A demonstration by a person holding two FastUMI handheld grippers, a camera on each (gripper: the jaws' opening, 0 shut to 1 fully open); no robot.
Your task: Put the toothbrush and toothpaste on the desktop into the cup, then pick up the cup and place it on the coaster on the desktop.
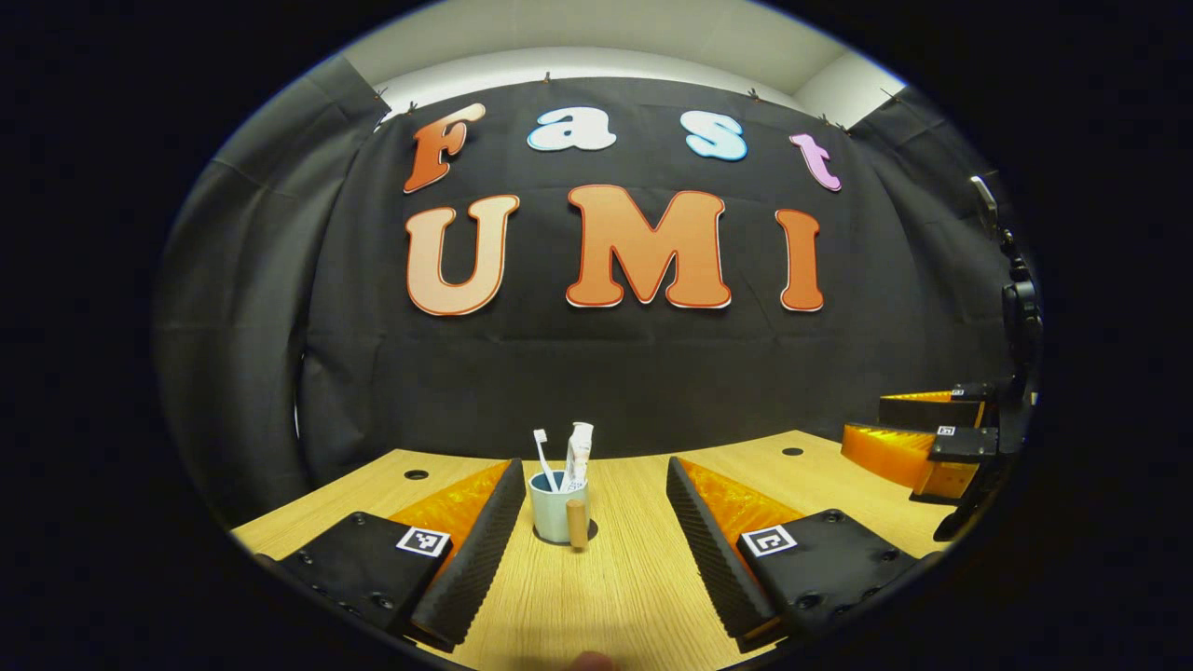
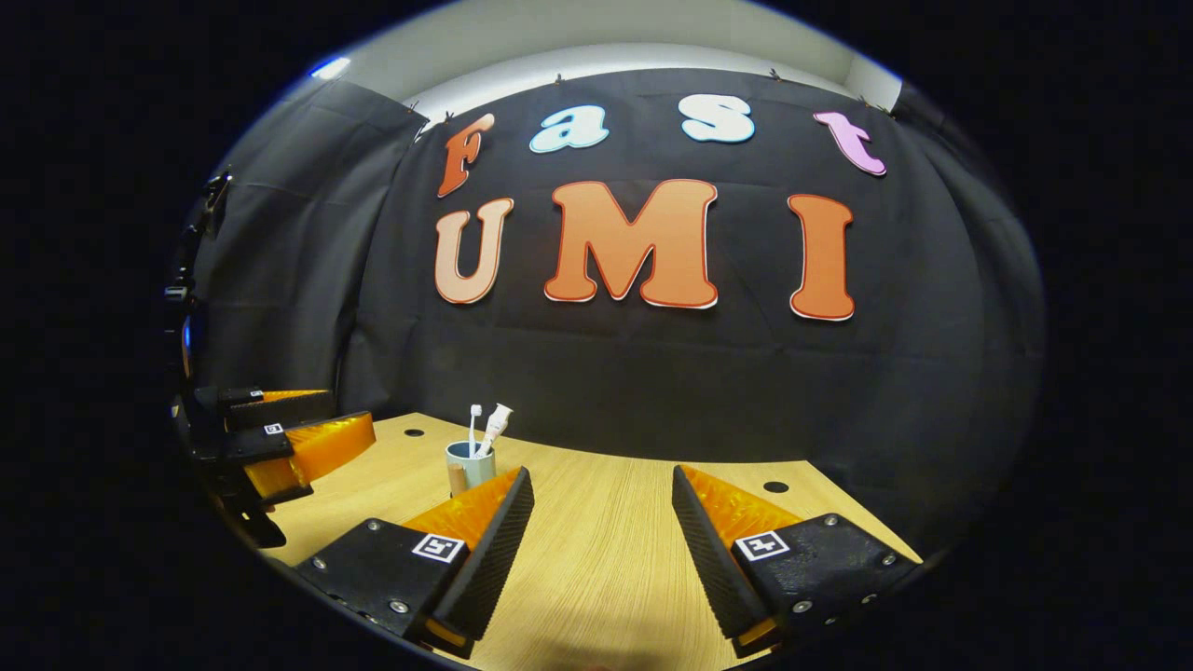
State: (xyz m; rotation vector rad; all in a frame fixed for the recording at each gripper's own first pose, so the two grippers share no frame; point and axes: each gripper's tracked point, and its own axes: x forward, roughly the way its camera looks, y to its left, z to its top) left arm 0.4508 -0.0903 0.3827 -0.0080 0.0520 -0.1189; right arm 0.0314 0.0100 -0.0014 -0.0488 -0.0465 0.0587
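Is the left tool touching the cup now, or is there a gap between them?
Apart. In the left gripper view, the left tool stands open, and bare table shows between each finger and the cup, which sits farther off.

One pale blue cup (image 1: pixel 555 508) with a wooden handle stands ahead of the jaws, on one dark round coaster (image 1: pixel 552 534). It holds one white toothbrush (image 1: pixel 543 458) and one white toothpaste tube (image 1: pixel 578 454).

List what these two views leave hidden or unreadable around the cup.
- Coaster: in the left gripper view a dark sliver shows under the cup; the cup hides the rest.
- Cup base, right gripper view: the right gripper hides it, its finger in front of the cup.
- Toothbrush and toothpaste: lower parts hidden inside the cup; print too small to read.
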